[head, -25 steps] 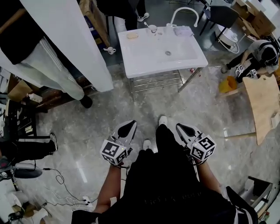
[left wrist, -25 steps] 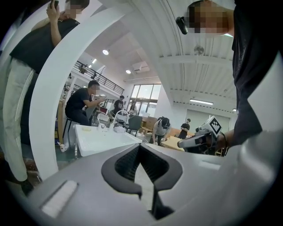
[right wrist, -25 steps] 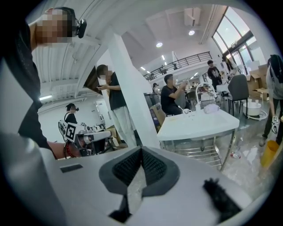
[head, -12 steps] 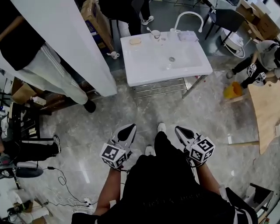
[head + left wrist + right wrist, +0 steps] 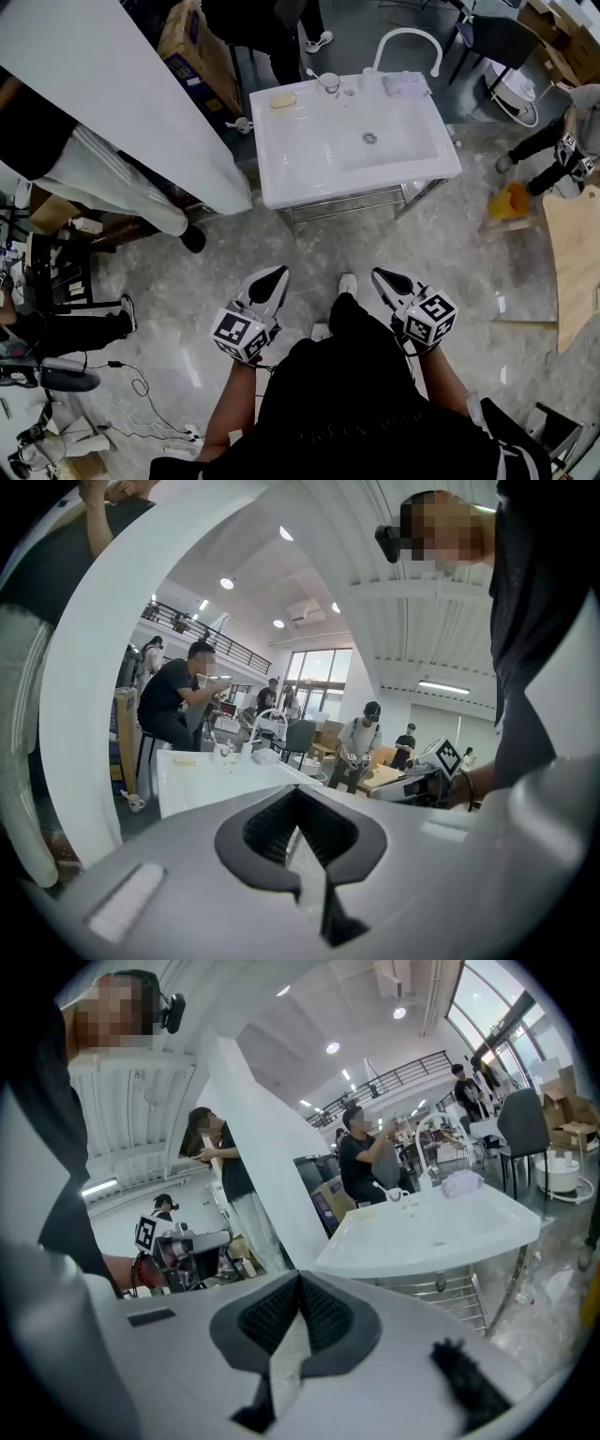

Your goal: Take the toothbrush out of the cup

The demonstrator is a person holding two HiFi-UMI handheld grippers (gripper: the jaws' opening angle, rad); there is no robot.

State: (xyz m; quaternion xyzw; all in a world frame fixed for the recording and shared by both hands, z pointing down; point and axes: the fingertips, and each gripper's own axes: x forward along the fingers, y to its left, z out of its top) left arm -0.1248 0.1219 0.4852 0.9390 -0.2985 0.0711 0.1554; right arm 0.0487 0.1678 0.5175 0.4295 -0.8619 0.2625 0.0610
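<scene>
Left gripper at 7 o'clock in the head view, right gripper at 5 o'clock, side by side in front of the torso. Tips point to 12. Both have jaws closed with nothing between them. Left forearm and right forearm bare, close to body.

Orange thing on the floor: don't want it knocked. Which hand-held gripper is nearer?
Right. The right hand-held gripper is left of the orange thing, nearer the person; the left hand-held gripper is farther left.

A small pale cup stands upright on the far rim of the white sink, left of the tap. The toothbrush stands in it, leaning left.
</scene>
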